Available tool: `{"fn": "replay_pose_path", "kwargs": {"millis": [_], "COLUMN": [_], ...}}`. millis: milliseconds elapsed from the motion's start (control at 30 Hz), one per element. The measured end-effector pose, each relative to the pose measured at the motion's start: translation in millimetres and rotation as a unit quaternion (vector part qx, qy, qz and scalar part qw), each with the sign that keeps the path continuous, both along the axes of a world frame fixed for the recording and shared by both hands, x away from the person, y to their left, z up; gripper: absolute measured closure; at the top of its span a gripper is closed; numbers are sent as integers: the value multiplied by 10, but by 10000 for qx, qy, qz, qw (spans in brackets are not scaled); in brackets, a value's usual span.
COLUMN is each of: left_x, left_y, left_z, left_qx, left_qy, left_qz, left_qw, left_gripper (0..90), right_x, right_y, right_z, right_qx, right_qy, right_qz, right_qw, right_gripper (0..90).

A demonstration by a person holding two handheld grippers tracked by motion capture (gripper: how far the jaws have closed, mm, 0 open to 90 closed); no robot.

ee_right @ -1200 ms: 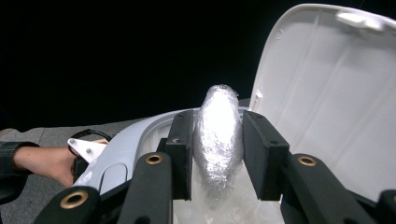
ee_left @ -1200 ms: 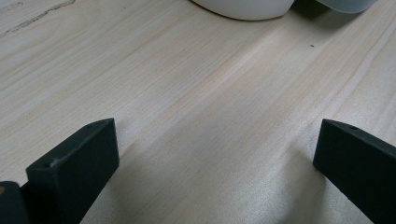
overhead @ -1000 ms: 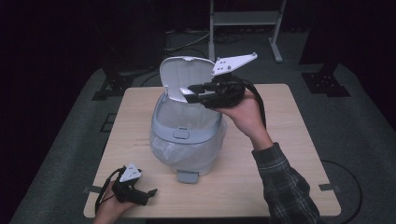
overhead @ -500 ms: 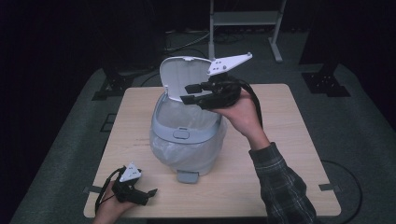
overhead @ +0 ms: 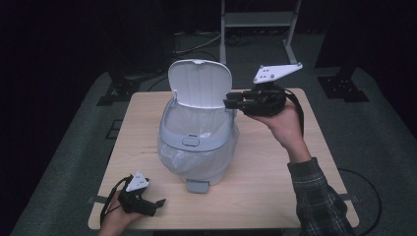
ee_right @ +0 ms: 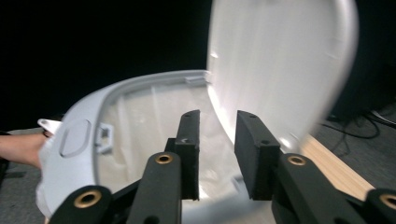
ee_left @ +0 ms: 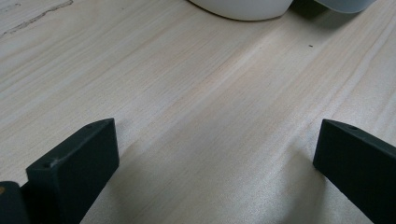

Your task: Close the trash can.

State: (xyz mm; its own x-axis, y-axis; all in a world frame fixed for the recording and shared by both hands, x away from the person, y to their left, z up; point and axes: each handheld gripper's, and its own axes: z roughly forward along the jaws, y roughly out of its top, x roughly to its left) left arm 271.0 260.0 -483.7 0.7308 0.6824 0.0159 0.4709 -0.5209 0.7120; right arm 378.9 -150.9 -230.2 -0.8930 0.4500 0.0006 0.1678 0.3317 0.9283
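Observation:
A white pedal bin (overhead: pixel 196 147) stands mid-table with a clear liner bag in it and its lid (overhead: pixel 199 83) raised upright. My right gripper (overhead: pixel 229 102) hovers just right of the lid's edge. In the right gripper view its jaws (ee_right: pixel 217 130) stand slightly apart with nothing between them, pointing at the lid's inner face (ee_right: pixel 280 60) and the lined opening (ee_right: pixel 149 135). My left gripper (overhead: pixel 158 202) lies at the table's front left. In its own view the jaws (ee_left: pixel 215 149) are wide apart over bare wood, with the bin's base (ee_left: pixel 238 7) ahead.
The bin's grey pedal (overhead: pixel 198 186) juts toward the front edge. The wooden table (overhead: pixel 275 167) has free room to the right of the bin. A metal stand (overhead: pixel 258 19) and dark floor lie behind the table.
My right gripper has drawn back to the right, off the lid, and the lid now stands upright by itself. The left gripper has stayed put.

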Motion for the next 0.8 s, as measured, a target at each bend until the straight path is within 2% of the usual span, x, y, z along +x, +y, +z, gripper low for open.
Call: {"fn": "replay_pose_path", "kwargs": {"millis": [133,300,533,800], "left_x": [3,0,-9,-34], "left_y": [-2,-2,0,10], "left_z": [0,0,0,-1], "left_qx": [-5,-3,-5,-1], "left_qy": [4,0,-1,-2], "left_qz": [3,0,-8,-15], "left_qw": [10000,10000,10000,10000], "left_gripper": [0,0,0,0], "right_x": [16,78,213,380], "right_y": [-146,-222,-279,-340], "right_z": [3,13,61,102], "right_qx": [28,8,109,256], "right_qy": [-50,-72,-72,-110], "right_qz": [-261,-508,-705,-1035], "right_qw": [9996,9987,9974,9942], "right_gripper": [792,895,898,898]}}
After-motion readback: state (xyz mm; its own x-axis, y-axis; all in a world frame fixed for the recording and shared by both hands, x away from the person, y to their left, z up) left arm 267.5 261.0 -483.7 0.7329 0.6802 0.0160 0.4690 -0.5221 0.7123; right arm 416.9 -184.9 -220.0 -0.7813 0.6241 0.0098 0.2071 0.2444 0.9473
